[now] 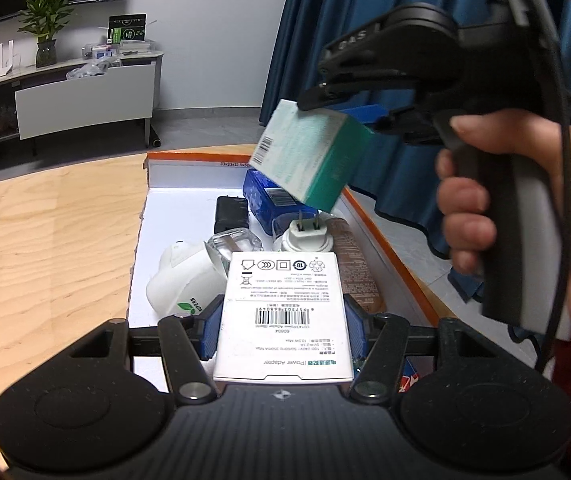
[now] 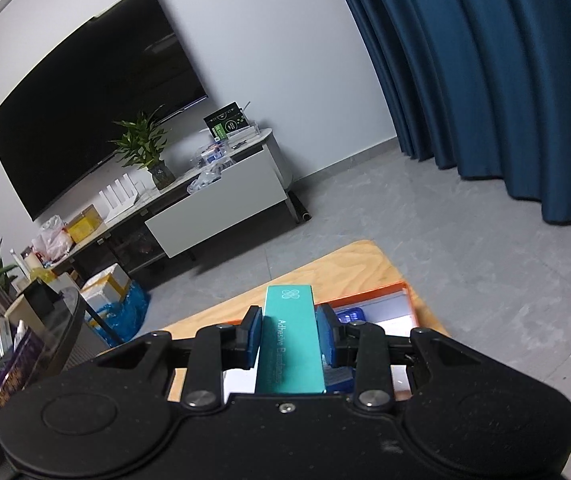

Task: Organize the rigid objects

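Observation:
My left gripper (image 1: pixel 283 330) is shut on a white power adapter box (image 1: pixel 285 312) and holds it over the near end of an orange-rimmed cardboard box (image 1: pixel 177 180). My right gripper (image 2: pixel 290 334) is shut on a teal adhesive bandage box (image 2: pixel 291 344); it also shows in the left wrist view (image 1: pixel 309 156), held tilted above the far right of the cardboard box. Inside lie a blue box (image 1: pixel 263 196), a black charger (image 1: pixel 229 212), a white plug (image 1: pixel 307 236), a white device (image 1: pixel 183 280), a clear jar (image 1: pixel 237 242) and a brown tube (image 1: pixel 355 264).
The cardboard box sits on a wooden table (image 1: pixel 45 232). The person's hand (image 1: pixel 525 216) holds the right gripper's handle at the right. Blue curtains (image 2: pixel 505 80) hang behind. A TV stand (image 2: pixel 213 208) with a plant stands across the grey floor.

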Motion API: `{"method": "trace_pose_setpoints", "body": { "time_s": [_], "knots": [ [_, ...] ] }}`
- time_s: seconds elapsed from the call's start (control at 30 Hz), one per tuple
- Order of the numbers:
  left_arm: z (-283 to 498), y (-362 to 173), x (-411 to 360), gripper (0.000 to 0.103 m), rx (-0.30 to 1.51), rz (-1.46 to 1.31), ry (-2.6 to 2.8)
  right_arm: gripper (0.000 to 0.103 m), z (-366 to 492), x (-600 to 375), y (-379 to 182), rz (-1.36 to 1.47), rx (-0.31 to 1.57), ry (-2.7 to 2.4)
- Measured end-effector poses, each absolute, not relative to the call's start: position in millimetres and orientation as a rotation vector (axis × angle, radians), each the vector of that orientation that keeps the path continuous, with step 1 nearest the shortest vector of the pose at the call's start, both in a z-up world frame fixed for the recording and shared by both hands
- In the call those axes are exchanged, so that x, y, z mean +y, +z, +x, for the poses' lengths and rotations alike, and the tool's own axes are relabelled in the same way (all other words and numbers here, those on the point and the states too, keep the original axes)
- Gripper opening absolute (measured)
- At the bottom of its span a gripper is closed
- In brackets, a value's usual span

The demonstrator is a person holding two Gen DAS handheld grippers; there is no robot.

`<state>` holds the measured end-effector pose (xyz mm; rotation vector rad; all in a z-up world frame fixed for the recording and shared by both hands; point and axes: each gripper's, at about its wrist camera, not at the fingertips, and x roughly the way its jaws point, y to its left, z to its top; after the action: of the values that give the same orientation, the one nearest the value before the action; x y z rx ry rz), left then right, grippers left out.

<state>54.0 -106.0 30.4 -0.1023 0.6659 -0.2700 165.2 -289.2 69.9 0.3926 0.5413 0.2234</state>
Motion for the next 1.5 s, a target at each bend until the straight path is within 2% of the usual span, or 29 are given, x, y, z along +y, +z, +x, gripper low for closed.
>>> {"method": "trace_pose_setpoints", "body": {
  "time_s": [0.23, 0.3, 0.37, 0.53, 0.6, 0.83, 0.9, 1.0, 1.17, 1.33, 1.5],
  "knots": [
    [59, 24, -109, 0.06, 0.691, -0.104, -0.275, 0.038, 191, -294, 57, 0.493, 0.572, 0.243],
    [60, 23, -110, 0.06, 0.696, -0.099, -0.279, 0.042, 199, -298, 50, 0.515, 0.613, 0.22],
    [61, 21, -113, 0.06, 0.701, -0.088, -0.284, 0.074, 202, -301, 45, 0.512, 0.666, 0.178],
    [63, 14, -116, 0.062, 0.729, -0.078, -0.283, 0.075, 170, -313, 52, 0.45, 0.601, 0.146],
    [60, 14, -116, 0.073, 0.726, -0.073, -0.275, 0.075, 152, -317, 59, 0.421, 0.566, 0.153],
    [47, 28, -110, 0.088, 0.715, -0.07, -0.208, 0.079, 89, -316, 80, 0.266, 0.485, 0.161],
    [40, 37, -107, 0.096, 0.707, -0.077, -0.171, 0.081, 71, -314, 83, 0.233, 0.467, 0.164],
    [28, 55, -104, 0.103, 0.692, -0.068, -0.125, 0.085, 42, -313, 89, 0.176, 0.444, 0.15],
    [4, 73, -102, 0.103, 0.678, -0.073, -0.094, 0.09, 0, -312, 92, 0.072, 0.453, 0.116],
    [-7, 64, -106, 0.103, 0.71, -0.043, -0.046, 0.096, -31, -309, 80, 0.028, 0.498, 0.125],
    [-16, 59, -106, 0.103, 0.728, -0.024, -0.04, 0.097, -45, -296, 64, -0.038, 0.558, 0.124]
  ]
}}
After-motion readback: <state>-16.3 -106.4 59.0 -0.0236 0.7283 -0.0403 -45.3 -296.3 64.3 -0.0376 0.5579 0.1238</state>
